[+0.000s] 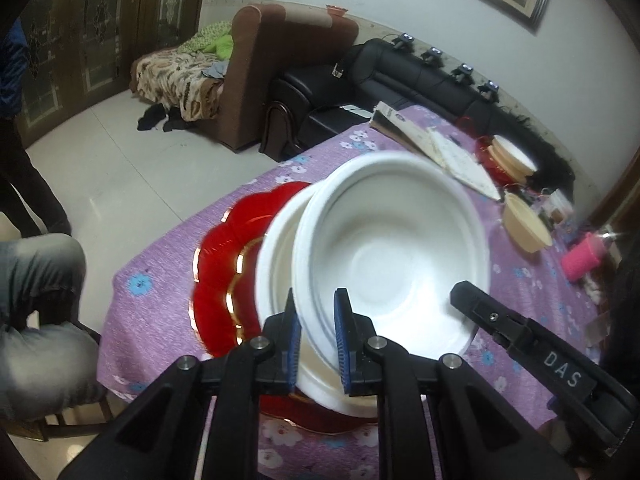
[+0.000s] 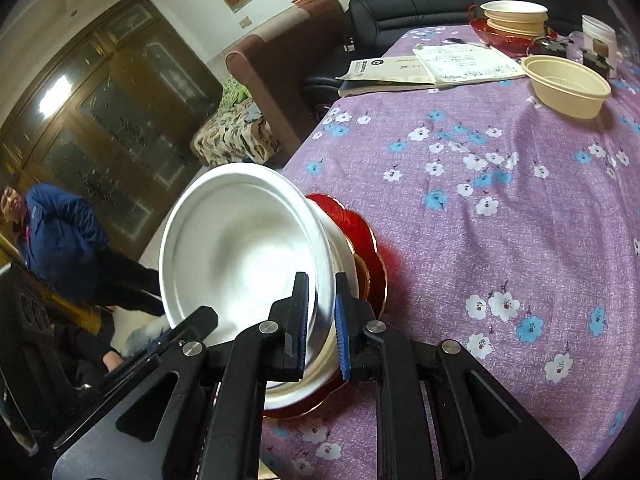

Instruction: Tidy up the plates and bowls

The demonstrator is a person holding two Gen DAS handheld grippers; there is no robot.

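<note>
Hand-held grippers both pinch white bowl rims: left hand-held gripper (image 1: pixel 316 312), right hand-held gripper (image 2: pixel 322 300), white bowls (image 1: pixel 384 240) tilted over red plate (image 1: pixel 228 240).

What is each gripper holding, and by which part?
Both hold the white bowl by its rim: the left gripper at the near edge, the right gripper at another spot, jaws shut on it.
</note>
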